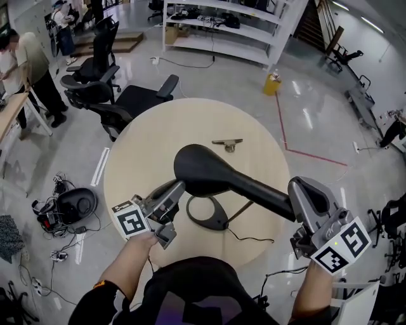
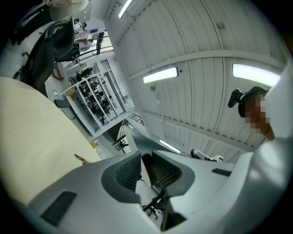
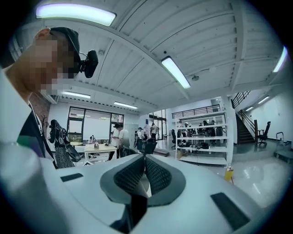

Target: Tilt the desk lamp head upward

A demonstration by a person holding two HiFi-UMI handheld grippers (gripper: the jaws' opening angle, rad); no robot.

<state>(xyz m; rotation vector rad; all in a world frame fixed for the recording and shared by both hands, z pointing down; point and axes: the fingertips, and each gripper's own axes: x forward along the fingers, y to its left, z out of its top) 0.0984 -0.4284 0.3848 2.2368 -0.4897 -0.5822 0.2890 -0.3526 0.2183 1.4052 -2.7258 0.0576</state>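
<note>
Lamp head free, neither tool gripping: skid/tip risk
Desk lamp head (image 1: 202, 168) up over mid table (image 1: 146, 146), between the grippers. Left gripper (image 2: 146, 160) narrowly apart, empty; right gripper (image 3: 144, 162) closed, empty. Nudging the head up without pinning the base (image 1: 219, 219) could drag or tip the lamp

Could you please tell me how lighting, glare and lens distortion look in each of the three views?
Head view: even light, white glare streaks on the glossy floor, the black lamp head sharp, edges bowed. Left gripper view: strong fisheye, dark corners, ceiling light blown out. Right gripper view: same fisheye, light panel overexposed, mosaic patch upper left.
</note>
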